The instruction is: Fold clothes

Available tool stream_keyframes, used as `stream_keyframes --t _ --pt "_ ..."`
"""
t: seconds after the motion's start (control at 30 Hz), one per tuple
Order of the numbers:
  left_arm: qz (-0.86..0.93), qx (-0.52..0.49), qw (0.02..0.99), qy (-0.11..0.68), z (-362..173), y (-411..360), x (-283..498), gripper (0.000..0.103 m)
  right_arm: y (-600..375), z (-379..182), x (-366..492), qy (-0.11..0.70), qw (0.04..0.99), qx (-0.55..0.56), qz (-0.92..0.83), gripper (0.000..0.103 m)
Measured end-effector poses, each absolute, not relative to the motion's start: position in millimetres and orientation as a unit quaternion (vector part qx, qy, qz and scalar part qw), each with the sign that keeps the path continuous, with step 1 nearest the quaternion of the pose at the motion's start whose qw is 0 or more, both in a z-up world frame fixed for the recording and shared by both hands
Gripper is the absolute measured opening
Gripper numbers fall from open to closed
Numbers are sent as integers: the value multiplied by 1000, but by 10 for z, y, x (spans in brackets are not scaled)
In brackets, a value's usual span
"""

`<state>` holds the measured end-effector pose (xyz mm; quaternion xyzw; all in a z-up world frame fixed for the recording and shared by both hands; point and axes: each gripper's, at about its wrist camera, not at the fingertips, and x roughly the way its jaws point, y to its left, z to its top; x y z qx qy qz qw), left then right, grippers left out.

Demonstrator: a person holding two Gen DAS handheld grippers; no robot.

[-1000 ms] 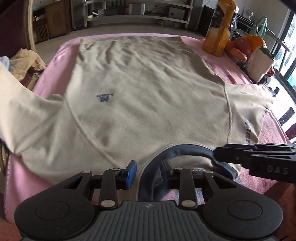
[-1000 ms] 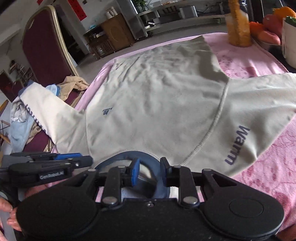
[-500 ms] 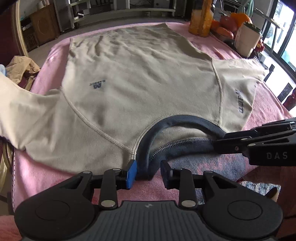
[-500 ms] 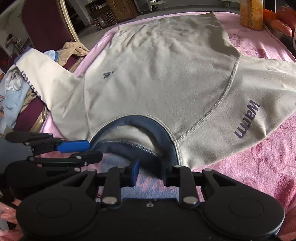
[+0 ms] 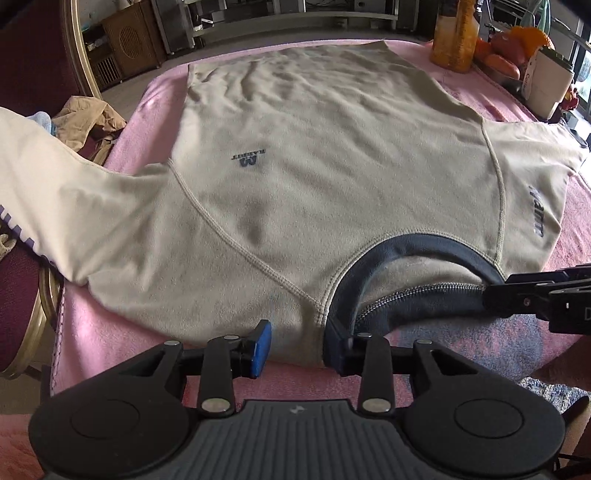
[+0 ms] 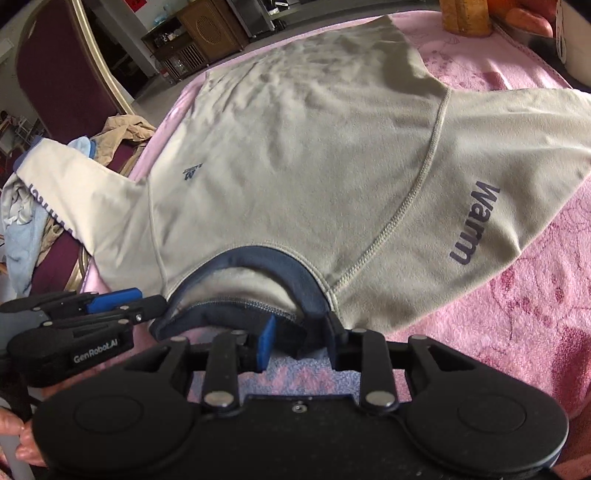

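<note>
A beige sweatshirt (image 5: pixel 314 166) with a dark blue collar (image 5: pixel 413 247) lies spread flat on the pink table cloth (image 6: pixel 535 295), collar toward me. My left gripper (image 5: pixel 299 349) sits at the collar's left end. Its jaws are opening, and the collar edge lies loosely between the pads. My right gripper (image 6: pixel 301 349) is at the collar's right end. Its jaws are opening too, with the collar (image 6: pixel 258 258) between them and no squeeze. Each gripper also shows in the other's view: the right gripper (image 5: pixel 535 295) and the left gripper (image 6: pixel 122 306). The left sleeve (image 6: pixel 74 184) hangs off the table edge.
At the far right stand a bottle of orange liquid (image 5: pixel 456 33), fruit (image 5: pixel 513 48) and a white container (image 5: pixel 550 81). A maroon chair (image 6: pixel 59 66) with a heap of clothes (image 5: pixel 88 118) is left of the table. A hand (image 6: pixel 18 443) grips the left tool.
The collar, held raised between both pairs of jaws, has come down onto the cloth. Both pairs of jaws have widened, and both views have tilted a little.
</note>
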<state>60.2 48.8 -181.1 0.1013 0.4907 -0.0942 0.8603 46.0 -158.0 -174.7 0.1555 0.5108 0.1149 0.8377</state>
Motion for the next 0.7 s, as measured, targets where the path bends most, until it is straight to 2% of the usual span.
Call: stream_keyframes --t 0.1,0.37,0.57,0.7 --pt "-94 100 861 490 -1784 500 591 36 -1553 -1687 429 505 841 151 124 43" --pt "-107 65 878 462 -1390 481 602 36 -1893 -1305 445 439 862 228 116 47" --pt "-132 49 900 412 -866 266 715 36 -2489 -811 520 350 888 291 72 48" --pt "-141 64 904 399 -714 33 827 37 -3031 -590 627 293 901 320 17 48"
